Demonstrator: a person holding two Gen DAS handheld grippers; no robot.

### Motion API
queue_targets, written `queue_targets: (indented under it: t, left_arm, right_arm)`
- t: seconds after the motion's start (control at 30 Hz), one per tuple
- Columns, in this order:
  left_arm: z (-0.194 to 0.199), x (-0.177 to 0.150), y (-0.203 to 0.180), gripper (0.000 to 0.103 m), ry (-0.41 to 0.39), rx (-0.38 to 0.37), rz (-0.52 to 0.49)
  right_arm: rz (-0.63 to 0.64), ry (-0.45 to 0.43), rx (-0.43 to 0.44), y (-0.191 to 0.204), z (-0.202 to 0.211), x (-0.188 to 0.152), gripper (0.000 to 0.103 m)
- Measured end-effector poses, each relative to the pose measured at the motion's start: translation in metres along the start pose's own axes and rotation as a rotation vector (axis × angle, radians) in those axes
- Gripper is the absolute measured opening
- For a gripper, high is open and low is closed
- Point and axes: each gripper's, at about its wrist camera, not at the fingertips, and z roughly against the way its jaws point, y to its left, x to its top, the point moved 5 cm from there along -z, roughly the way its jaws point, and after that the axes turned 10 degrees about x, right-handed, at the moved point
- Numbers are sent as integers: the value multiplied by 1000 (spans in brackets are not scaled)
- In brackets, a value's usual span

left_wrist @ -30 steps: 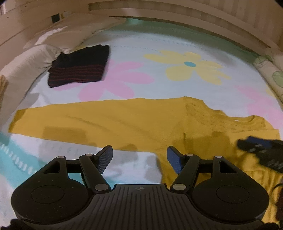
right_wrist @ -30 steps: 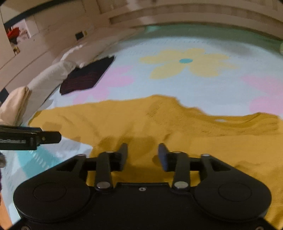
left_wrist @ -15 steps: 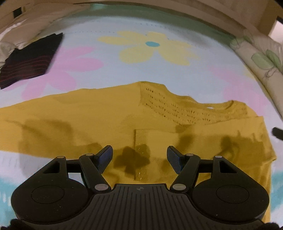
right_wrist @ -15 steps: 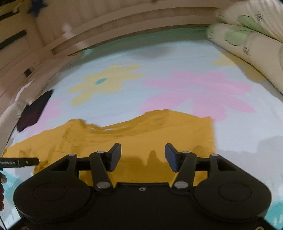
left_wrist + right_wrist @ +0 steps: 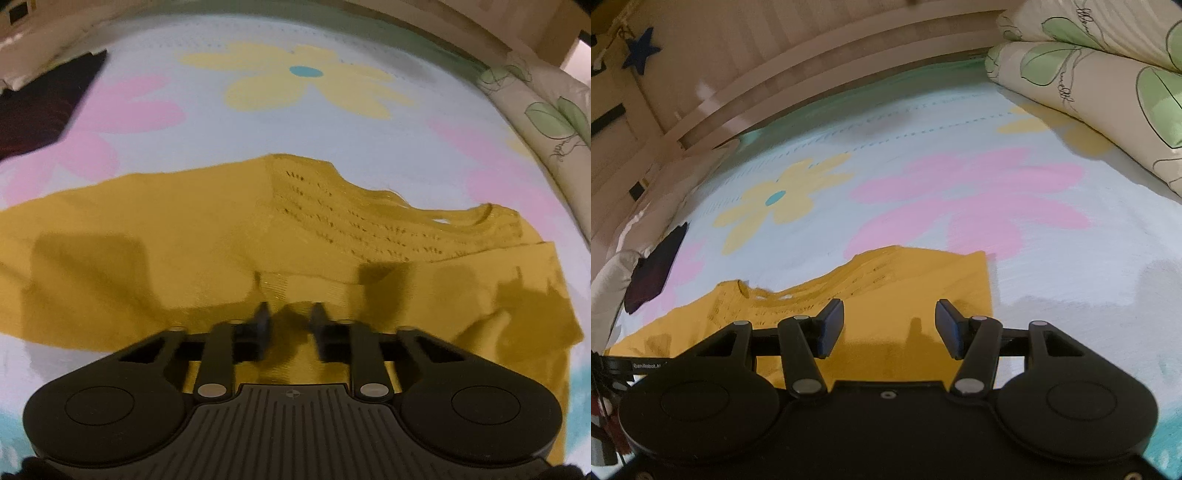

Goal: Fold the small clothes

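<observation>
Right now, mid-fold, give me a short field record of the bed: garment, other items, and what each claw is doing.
surface: flower-print bedsheet
garment: yellow knit top spread flat, a flap folded over on the side near the floral quilt
left claw: jaws closing, a ridge of the top's fabric between them
right claw: open, over the top's squared end, nothing held
other clothes: dark folded garment lying apart from the top
bedding: rolled floral quilt at the sheet's edge

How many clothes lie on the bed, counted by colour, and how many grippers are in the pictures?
Yellow top: 1
Dark folded garment: 1
Clothes in total: 2
Grippers: 2, the left gripper closing on a fold of the yellow top, the right gripper open above it
Total: 4
</observation>
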Motion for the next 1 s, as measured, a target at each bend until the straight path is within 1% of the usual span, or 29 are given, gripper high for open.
queue_targets:
  t: [0.03,0.07,0.1,0.17,0.23,0.27,0.3,0.37,0.4,0.47,0.53,0.6,0.63,0.73,0.83,0.87,0.9,0.93,0.97,1.0]
  left_arm:
    - [3,1,2,7,-20,1,3]
    - [9,3,5,3,-59,-5,12]
    - [16,8,8,3,-103,-12,28]
    - [31,21,15,3,-181,19,48]
    - [39,33,23,3,-232,48,72]
    - [39,36,28,3,-241,63,90]
    - [34,36,31,4,-226,74,95]
    - [16,29,34,5,-153,91,86]
    - [4,23,37,6,-109,112,89]
    - [-14,13,42,7,-53,149,95]
    - [-14,8,47,7,-109,119,94]
    - [-14,9,48,7,-104,110,80]
    - [-14,9,48,7,-102,107,80]
    - [-14,8,53,8,-103,100,93]
    - [-15,11,54,8,-106,102,88]
    - [-13,12,52,8,-107,103,86]
    - [-11,11,48,8,-108,104,85]
    - [-12,11,47,8,-109,105,83]
    - [-13,11,47,8,-111,107,80]
    - [-12,11,47,9,-112,107,76]
  right_arm:
    - [-7,-2,-1,-2,1,0,61]
    - [-16,-3,-3,-5,1,0,61]
    - [-24,-4,-5,-8,2,0,61]
    - [-38,-9,-17,-13,2,1,61]
    - [-53,-17,-30,-20,3,2,61]
    - [-63,-22,-37,-23,2,3,61]
    - [-75,-26,-45,-28,2,4,61]
    - [-93,-24,-56,-35,-1,5,61]
    - [-101,-19,-62,-39,-4,5,61]
    - [-113,-8,-78,-47,-11,5,61]
    - [-136,4,-81,-54,-18,4,62]
    - [-165,18,-73,-60,-27,2,63]
    - [-171,28,-69,-62,-32,0,65]
    - [-150,65,-66,-63,-48,-6,66]
    - [-115,50,-68,-60,-55,-6,68]
    - [-105,55,-71,-58,-55,-6,65]
    - [-82,68,-48,-54,-57,-6,27]
    - [-57,93,-17,-50,-59,-6,10]
    - [-9,96,-16,-45,-58,-6,11]
    - [62,101,-63,-40,-57,-4,11]
